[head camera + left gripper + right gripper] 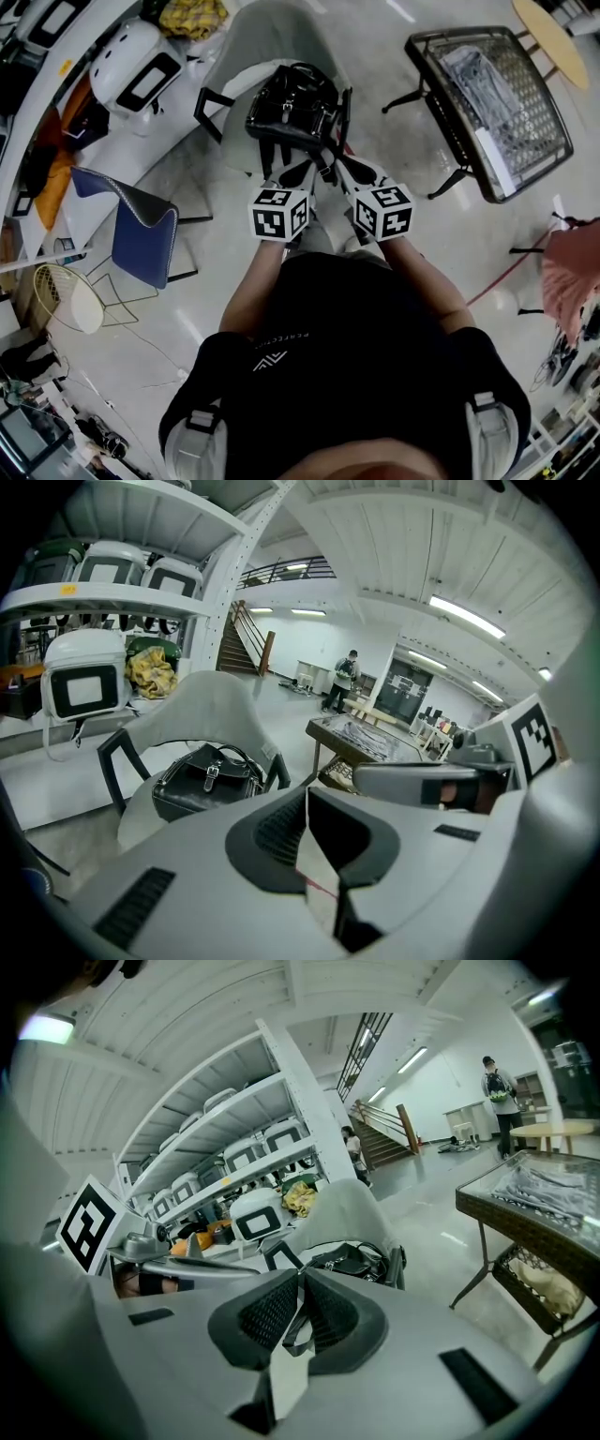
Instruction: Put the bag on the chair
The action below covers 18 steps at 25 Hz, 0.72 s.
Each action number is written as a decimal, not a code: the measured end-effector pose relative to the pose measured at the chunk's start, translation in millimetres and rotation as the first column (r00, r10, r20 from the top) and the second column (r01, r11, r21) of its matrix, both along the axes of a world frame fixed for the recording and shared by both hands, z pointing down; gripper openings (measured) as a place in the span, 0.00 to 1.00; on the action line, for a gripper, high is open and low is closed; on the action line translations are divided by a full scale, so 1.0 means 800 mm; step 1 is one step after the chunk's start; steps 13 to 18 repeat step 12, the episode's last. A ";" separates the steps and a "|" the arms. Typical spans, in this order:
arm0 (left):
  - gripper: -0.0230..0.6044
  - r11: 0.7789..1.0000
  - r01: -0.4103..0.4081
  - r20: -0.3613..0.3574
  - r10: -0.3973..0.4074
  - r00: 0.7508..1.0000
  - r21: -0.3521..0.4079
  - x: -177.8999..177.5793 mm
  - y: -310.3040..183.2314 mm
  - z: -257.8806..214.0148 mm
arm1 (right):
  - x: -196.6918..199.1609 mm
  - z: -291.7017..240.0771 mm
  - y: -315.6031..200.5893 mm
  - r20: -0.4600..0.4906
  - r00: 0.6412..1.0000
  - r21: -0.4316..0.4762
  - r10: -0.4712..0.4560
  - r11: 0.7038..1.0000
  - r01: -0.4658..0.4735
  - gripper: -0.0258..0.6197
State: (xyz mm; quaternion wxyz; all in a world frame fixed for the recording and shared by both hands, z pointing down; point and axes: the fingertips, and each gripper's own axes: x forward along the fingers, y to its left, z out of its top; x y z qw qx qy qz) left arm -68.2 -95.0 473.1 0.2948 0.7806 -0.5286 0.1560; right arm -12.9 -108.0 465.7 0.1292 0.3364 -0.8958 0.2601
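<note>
Bag (291,103) on chair (267,37) seat, against backrest. My left gripper (305,794) closed, nothing between jaws, bag near ahead. My right gripper (300,1279) clamped on strap (295,1333).

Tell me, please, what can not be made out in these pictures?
- Seat of the chair: head view, the bag covers it.
- Feet of the chair: left gripper view, the body of the left gripper cuts them off.
- Far end of the strap: right gripper view, hidden behind the right gripper.
- Things in the table: all views, blurred and small.
</note>
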 end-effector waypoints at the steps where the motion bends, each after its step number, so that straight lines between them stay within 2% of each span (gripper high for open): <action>1: 0.06 1.000 0.002 0.000 -0.002 1.000 0.002 0.001 0.002 0.000 | 0.001 -0.001 0.002 0.002 1.000 0.004 0.000 1.000 0.000 0.12; 18: 0.06 1.000 0.010 0.009 -0.010 1.000 -0.009 0.002 0.018 0.011 | 0.009 0.009 0.021 -0.007 1.000 -0.002 -0.006 1.000 0.006 0.12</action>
